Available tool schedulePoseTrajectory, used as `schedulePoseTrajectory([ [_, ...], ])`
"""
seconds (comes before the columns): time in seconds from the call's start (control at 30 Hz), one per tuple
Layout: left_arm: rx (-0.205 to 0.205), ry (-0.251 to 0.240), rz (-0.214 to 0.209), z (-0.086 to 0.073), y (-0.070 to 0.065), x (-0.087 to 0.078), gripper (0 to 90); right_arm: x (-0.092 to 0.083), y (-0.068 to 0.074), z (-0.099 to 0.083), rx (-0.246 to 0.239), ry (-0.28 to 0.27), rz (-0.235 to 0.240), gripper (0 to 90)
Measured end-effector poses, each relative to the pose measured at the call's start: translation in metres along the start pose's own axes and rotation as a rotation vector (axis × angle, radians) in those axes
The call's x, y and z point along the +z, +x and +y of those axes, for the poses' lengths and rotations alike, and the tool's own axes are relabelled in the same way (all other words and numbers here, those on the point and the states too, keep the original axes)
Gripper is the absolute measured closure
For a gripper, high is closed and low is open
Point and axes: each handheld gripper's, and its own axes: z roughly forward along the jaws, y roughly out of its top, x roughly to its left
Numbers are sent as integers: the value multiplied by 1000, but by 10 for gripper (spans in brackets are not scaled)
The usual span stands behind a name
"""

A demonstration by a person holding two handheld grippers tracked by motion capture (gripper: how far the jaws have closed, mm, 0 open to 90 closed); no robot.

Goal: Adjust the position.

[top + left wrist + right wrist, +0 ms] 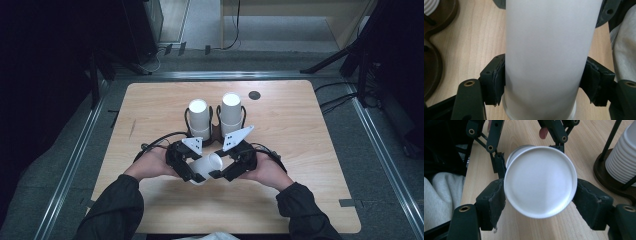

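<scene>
Both my tongs — left gripper (192, 172), right gripper (226, 170) — pinch one white paper cup (207, 165) over the wooden table (300, 145).

Just beyond my grippers, the dark wire cup holder (216, 131) with its two stacks of ribbed white paper cups (199, 119) blocks the way forward. To either side of that holder I see bare light wooden tabletop (310, 150), wide enough to pass.
</scene>
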Motion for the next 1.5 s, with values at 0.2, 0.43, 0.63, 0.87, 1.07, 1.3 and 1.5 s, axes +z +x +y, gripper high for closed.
schedulePoseTrajectory([
  [0.2,3,-16,-5,1,-1,2,287,2,1,3,-6,7,9,298],
  [0.43,11,-34,-11,0,-2,1,276,0,2,3,1,3,39,340],
  [0.63,-21,-83,-8,0,-3,0,140,-4,2,4,-6,-2,35,339],
  [0.87,-67,-159,11,-4,-2,-4,90,-13,0,2,9,-28,24,338],
  [1.07,-86,-216,23,-8,-3,-8,90,-19,-1,-1,24,-45,24,338],
  [1.3,-117,-269,17,-14,-4,-8,90,-25,-2,-4,34,-70,19,338],
  [1.5,-129,-298,18,-15,-6,-6,90,-32,-2,-3,48,-118,29,338],
])
